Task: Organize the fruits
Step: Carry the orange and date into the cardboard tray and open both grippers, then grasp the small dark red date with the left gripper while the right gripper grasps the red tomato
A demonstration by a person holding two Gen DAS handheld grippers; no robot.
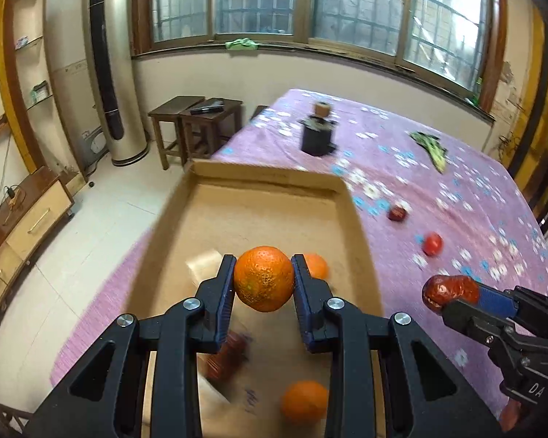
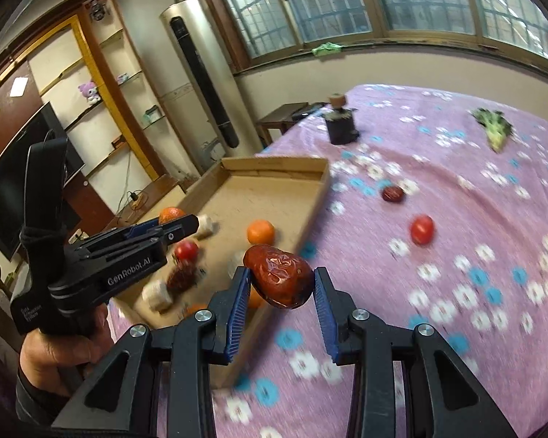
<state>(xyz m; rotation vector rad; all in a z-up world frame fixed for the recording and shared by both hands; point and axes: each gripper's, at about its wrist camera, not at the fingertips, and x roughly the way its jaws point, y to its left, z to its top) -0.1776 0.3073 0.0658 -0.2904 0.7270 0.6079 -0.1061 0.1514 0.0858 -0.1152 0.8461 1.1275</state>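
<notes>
While left tongs point(image 1: 263, 279) grip an orange point(image 1: 263, 278) above the box point(image 1: 270, 177) — right tongs point(image 2: 279, 284) pinch a date point(image 2: 279, 280).

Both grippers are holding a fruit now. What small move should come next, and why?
Probably lower the left gripper a little and open its jaws: its orange already hangs over the cardboard box, where other oranges lie. The right gripper with the red date appears to be over the box's near edge.
</notes>
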